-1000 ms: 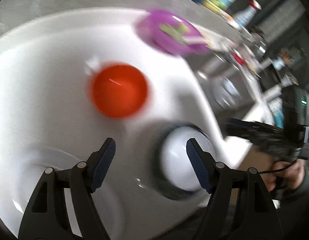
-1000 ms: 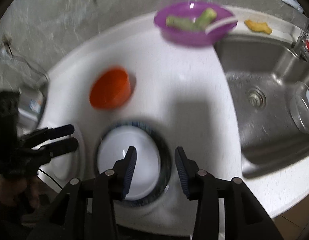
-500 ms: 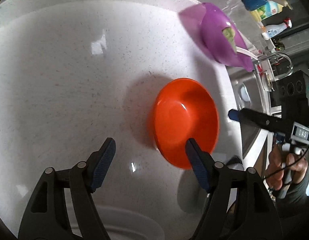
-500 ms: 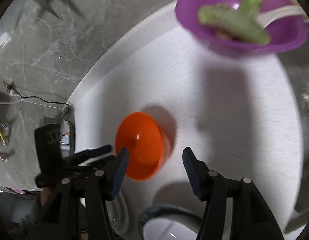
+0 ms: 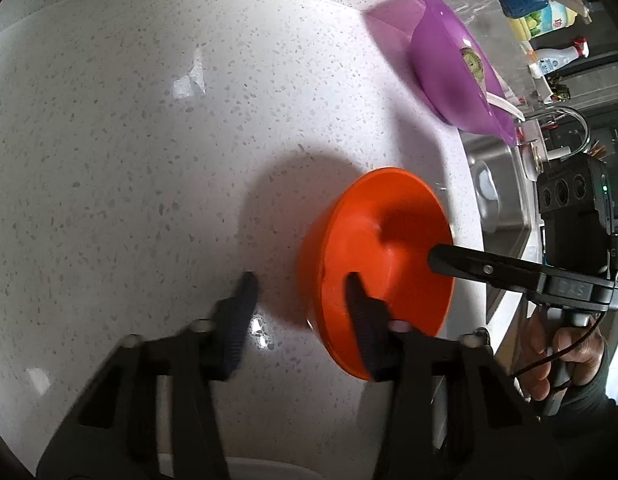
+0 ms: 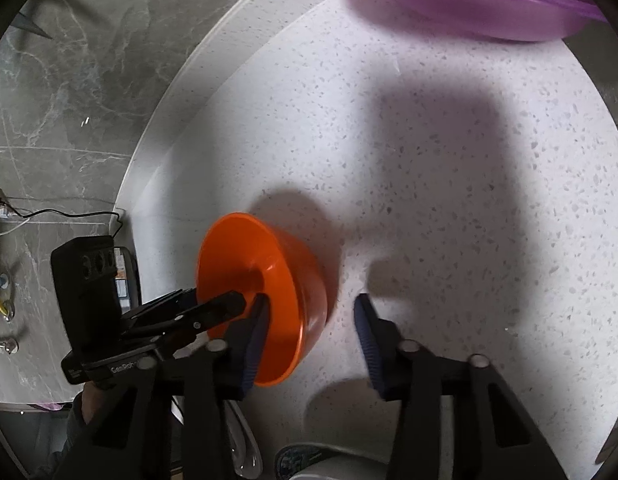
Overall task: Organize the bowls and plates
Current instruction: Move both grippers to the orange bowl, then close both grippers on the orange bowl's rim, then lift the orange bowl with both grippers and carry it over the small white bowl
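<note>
A small orange bowl (image 5: pixel 383 268) sits on the white speckled counter, also in the right wrist view (image 6: pixel 261 292). My left gripper (image 5: pixel 301 308) is open and straddles the bowl's left rim, one finger inside, one outside. My right gripper (image 6: pixel 309 328) is open and straddles the opposite rim, its left finger inside the bowl. A purple bowl (image 5: pixel 457 76) with green vegetable pieces and a white spoon stands farther back; it also shows in the right wrist view (image 6: pixel 461 4).
A steel sink (image 5: pixel 497 196) with a faucet lies right of the counter (image 5: pixel 149 140). Bottles (image 5: pixel 549 24) stand behind it. A white bowl with a blue patterned rim (image 6: pixel 309 460) sits at the near edge. A grey marble wall (image 6: pixel 69 80) backs the counter.
Both grippers have moved down and in on the orange bowl, each now with one finger inside its rim. The left jaws have narrowed.
</note>
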Available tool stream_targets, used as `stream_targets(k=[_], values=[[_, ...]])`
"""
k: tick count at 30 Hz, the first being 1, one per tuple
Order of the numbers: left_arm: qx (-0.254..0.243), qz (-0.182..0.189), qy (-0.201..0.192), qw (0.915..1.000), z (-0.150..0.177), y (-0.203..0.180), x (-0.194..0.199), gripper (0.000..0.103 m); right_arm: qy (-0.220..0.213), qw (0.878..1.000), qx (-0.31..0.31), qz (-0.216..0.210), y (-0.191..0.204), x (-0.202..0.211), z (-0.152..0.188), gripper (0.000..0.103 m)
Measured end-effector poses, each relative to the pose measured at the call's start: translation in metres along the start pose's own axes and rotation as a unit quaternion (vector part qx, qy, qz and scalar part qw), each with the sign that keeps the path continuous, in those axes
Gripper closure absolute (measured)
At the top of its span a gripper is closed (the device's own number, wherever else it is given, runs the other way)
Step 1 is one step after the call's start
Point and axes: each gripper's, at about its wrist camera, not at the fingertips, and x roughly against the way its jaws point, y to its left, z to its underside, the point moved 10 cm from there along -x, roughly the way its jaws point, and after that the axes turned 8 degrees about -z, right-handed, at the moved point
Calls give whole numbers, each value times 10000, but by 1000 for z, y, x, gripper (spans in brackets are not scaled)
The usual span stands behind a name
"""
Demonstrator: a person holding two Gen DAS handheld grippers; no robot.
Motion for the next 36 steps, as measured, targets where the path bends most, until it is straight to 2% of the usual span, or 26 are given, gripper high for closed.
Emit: stream_targets(k=[2, 3, 6, 14, 22, 29, 36], values=[[9, 138, 21, 9999, 0, -4, -4, 85, 44, 10000, -37, -5, -5, -1, -3, 85], [-20, 137, 12, 9999, 0, -6, -4, 88, 49, 10000, -44, -68, -3, -3, -3, 87], [-61, 32, -51, 10000, -3, -11, -6, 88, 21, 10000, 35, -19, -1, -5, -3, 88], [16, 108, -148, 9998, -5, -13, 6, 89, -4, 10000, -37, -76, 1, -5, -1, 89], [-3, 196, -284, 9994, 1, -23, 34, 88, -74, 9999, 72, -103, 8, 18, 2, 89], [-151, 219, -439, 9987, 19, -49, 64, 88, -177, 9994, 242, -165, 20, 47, 18, 89], [-323, 334, -453, 9979, 56, -86, 79, 87, -316, 9990, 288, -129, 19, 82, 47, 89]])
